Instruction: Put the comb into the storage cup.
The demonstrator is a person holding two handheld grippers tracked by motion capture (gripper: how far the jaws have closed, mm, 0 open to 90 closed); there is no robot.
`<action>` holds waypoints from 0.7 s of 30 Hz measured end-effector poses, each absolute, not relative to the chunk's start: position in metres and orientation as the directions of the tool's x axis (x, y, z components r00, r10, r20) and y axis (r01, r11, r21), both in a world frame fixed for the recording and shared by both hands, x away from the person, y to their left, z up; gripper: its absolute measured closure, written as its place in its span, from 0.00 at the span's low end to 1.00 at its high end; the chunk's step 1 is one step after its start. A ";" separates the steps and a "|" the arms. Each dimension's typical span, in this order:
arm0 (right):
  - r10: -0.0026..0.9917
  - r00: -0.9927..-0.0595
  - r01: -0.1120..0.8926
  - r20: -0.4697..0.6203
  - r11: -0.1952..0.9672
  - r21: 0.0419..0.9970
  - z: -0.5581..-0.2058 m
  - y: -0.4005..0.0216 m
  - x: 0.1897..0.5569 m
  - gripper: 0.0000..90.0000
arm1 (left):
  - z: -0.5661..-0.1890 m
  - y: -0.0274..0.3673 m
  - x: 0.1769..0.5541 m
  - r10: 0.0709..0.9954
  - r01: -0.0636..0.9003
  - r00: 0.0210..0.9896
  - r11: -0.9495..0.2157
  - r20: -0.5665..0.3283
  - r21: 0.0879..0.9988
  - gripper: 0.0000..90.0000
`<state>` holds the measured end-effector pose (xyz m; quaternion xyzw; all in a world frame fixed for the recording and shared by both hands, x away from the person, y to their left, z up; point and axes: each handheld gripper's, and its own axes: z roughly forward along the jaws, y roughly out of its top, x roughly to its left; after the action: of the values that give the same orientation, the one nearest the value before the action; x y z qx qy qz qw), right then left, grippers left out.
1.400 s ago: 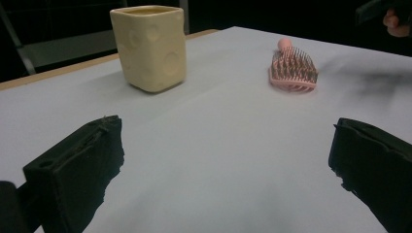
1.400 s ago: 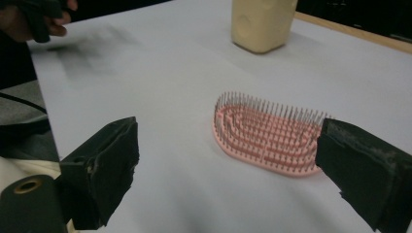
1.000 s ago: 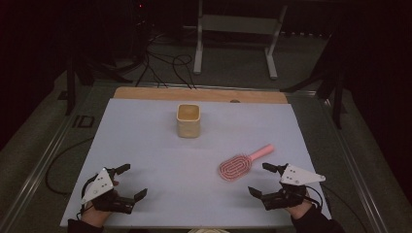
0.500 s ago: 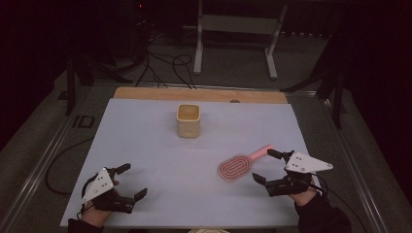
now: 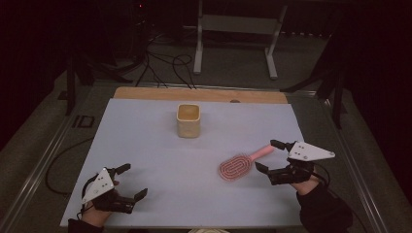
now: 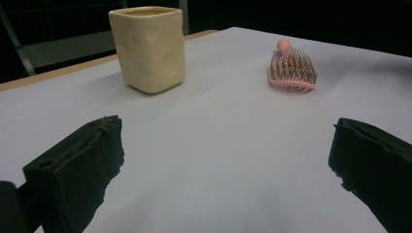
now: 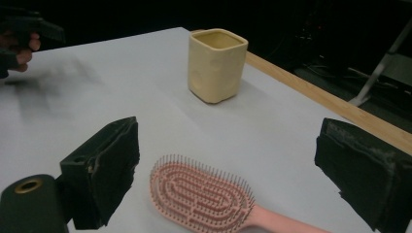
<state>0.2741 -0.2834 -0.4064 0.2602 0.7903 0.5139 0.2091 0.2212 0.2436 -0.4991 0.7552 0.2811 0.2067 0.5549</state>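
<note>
A pink hairbrush (image 5: 239,164) lies bristles up on the white tabletop (image 5: 160,150), right of centre and toward the near edge. Its oval head points left and near, while its handle runs away to the right and far, toward the right claw (image 5: 271,156).

The right claw sits just beside the brush on the right. Its jaws are spread wide, one at each side of the handle end, and neither touches the brush. In the right gripper view the brush head (image 7: 201,199) lies low between the two black jaws, with clear tabletop on both sides of it, so this claw is released and grasps nothing. A grey three-cornered plate rides on top of it, and the person's dark sleeve (image 5: 323,208) comes in from the near right corner.

The left claw (image 5: 133,181) rests at the near left of the tabletop, well apart from the brush. Its jaws are also spread wide with nothing between them; the left gripper view shows bare white surface (image 6: 218,160) in the gap, so it too is released.

A cream square cup (image 5: 188,120) stands upright toward the far middle of the tabletop, well apart from both claws and from the brush. In the left gripper view the cup (image 6: 148,48) stands left of the brush (image 6: 292,70). A wooden strip (image 5: 199,94) runs along the tabletop's far edge.
</note>
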 end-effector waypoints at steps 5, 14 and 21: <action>0.642 -0.763 0.202 -0.075 0.347 0.916 -0.405 -0.286 0.287 0.10 | -0.499 0.243 0.221 0.654 0.197 0.757 -0.225 -0.002 0.954 0.00; 0.672 -0.737 0.231 -0.069 0.347 0.909 -0.407 -0.287 0.311 0.12 | -0.499 0.243 0.222 0.653 0.197 0.758 -0.225 -0.002 0.954 0.00; 0.686 -0.724 0.252 -0.073 0.362 0.898 -0.411 -0.289 0.332 0.17 | -0.499 0.244 0.222 0.653 0.197 0.758 -0.223 -0.004 0.955 0.00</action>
<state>0.3321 -0.2892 -0.4111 0.2954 0.7938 0.4816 0.2253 0.2217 0.2436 -0.4992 0.7546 0.2815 0.2046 0.5563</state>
